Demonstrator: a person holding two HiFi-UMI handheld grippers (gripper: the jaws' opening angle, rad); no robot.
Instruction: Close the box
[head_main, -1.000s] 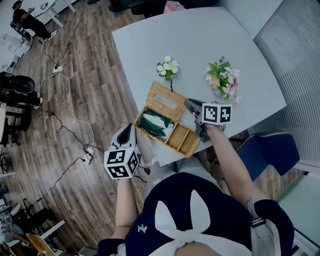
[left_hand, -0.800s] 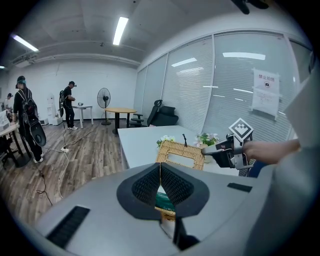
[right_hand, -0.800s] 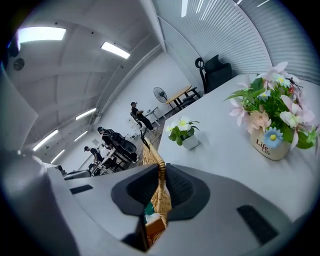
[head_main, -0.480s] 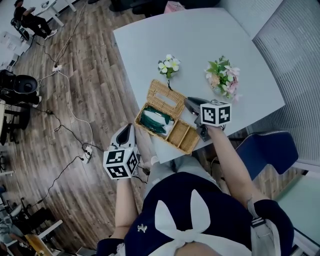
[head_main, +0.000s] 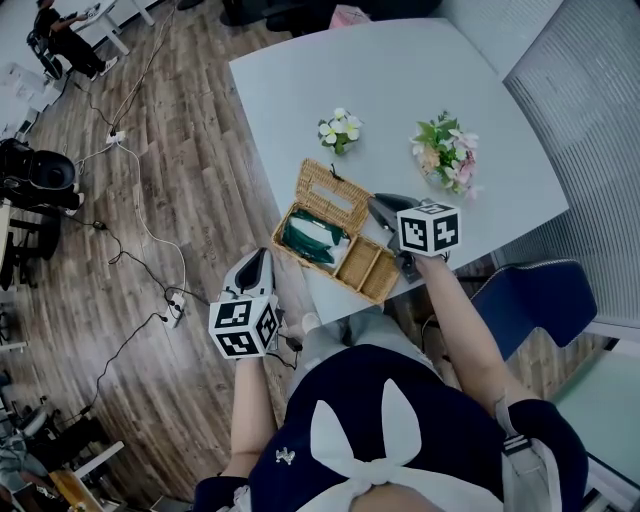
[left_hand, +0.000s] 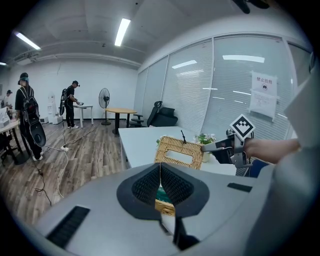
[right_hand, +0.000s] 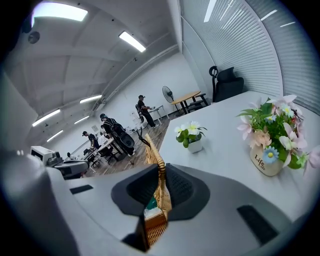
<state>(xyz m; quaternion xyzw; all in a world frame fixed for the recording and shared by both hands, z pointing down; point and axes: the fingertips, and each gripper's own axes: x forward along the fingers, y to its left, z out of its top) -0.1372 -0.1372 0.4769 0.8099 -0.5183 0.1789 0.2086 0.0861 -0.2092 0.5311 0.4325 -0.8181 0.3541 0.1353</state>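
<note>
The box (head_main: 352, 264) sits at the table's (head_main: 420, 60) near edge with its lid (head_main: 332, 192) raised. The right gripper (head_main: 380, 207) is clamped on the lid's edge. The left gripper (head_main: 258, 262), jaws together and empty, hangs off the table. The closing swing seems in hand; next the lid likely needs lowering onto the box.

white flowers (head_main: 338, 131), pink bouquet (head_main: 446, 158) beyond box (head_main: 335, 245)

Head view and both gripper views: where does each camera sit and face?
Head view: on the person's head, steeply down at table, wicker box, left gripper, right gripper; arms, torso show.
Left gripper view: on that gripper, beside the table, facing the box; shut jaws show.
Right gripper view: on that gripper, along the lid towards the bouquet; jaws clamp the lid.
Shared: head and left gripper views both show the right gripper at the lid.
</note>
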